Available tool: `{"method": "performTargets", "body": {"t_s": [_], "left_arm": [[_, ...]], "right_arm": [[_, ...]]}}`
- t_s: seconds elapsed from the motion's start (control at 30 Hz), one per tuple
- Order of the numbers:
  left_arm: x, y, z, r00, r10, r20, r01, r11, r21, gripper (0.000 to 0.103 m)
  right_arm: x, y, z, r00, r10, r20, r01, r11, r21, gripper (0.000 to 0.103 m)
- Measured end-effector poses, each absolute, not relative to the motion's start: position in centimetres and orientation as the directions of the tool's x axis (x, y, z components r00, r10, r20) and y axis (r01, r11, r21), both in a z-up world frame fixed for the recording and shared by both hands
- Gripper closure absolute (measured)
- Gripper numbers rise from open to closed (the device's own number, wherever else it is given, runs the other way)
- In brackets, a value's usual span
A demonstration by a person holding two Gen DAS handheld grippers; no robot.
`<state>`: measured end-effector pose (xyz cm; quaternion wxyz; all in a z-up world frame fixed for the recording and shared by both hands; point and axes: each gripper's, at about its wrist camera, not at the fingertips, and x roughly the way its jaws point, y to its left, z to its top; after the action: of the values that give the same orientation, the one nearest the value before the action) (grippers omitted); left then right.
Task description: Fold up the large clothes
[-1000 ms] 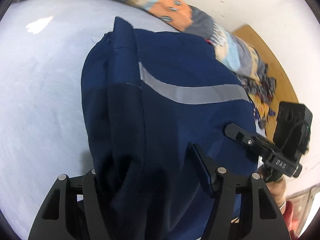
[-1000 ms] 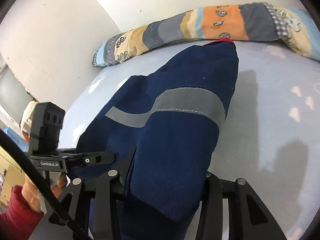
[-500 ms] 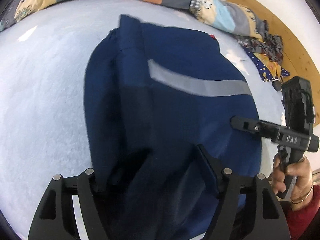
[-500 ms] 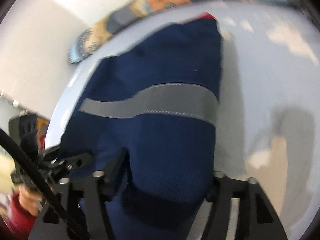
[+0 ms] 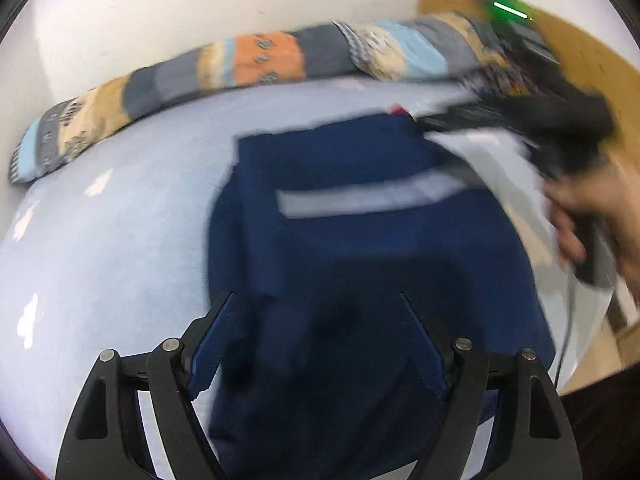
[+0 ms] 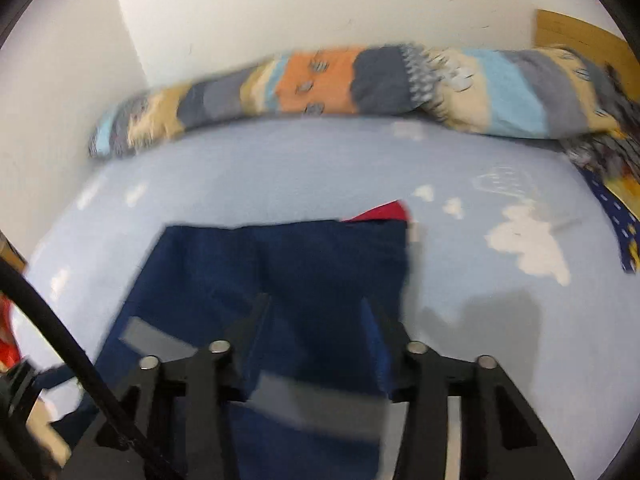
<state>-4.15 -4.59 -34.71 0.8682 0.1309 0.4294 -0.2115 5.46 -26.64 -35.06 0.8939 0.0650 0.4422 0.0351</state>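
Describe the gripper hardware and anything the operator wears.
Both grippers, left gripper and right gripper, have matte black angular linkage frames with silver pivot pins and flat blue finger pads. A black cable crosses the right view. A red sleeve shows at the left edge, blurred.

- Even, soft indoor light in both views; white wall (image 6: 320, 12) bright, no glare.
- Motion blur throughout. Left wrist view: the hand (image 5: 592, 216) at right is badly smeared; the patterned quilt (image 5: 256, 64) streaks sideways.
- Right wrist view: grey shadows fall on the pale blue bedsheet (image 6: 496, 312) at lower right.
- Fisheye bends the edges; dark vignette in the corners.
- Navy garment (image 5: 360, 248) reads dark, folds barely visible.
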Motion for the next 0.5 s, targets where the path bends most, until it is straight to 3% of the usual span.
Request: {"method": "performTargets", "body": {"t_s": [0.07, 0.17, 0.33, 0.43, 0.5], "left_arm": [[-3.1, -6.4, -37.0, 0.507, -0.192, -0.840, 0.491, 0.865, 0.099, 0.023], [-1.7, -5.5, -38.7, 0.488, -0.187, -0.852, 0.471, 0.879, 0.077, 0.011], [-1.3, -4.9, -36.8, 0.524, -0.191, -0.830, 0.422, 0.905, 0.058, 0.011], [-2.7, -5.0, -35.1, 0.581, -0.195, -0.790, 0.416, 0.905, 0.083, 0.011], [-4.0, -4.9, -34.2, 0.624, -0.194, -0.757, 0.398, 0.913, 0.094, 0.011]], "right_arm": [[7.7, -26.2, -38.2, 0.536, 0.104, -0.838, -0.004, 0.993, 0.120, 0.055], [8.6, -26.9, -41.2, 0.456, 0.131, -0.880, 0.010, 0.988, 0.152, 0.053], [6.0, -27.6, -37.6, 0.512, 0.203, -0.835, -0.022, 0.975, 0.223, 0.051], [1.6, -27.6, -34.5, 0.561, 0.180, -0.808, -0.034, 0.980, 0.195, 0.038], [-1.5, -27.3, -33.8, 0.573, 0.165, -0.803, -0.029, 0.983, 0.181, 0.037]]}}
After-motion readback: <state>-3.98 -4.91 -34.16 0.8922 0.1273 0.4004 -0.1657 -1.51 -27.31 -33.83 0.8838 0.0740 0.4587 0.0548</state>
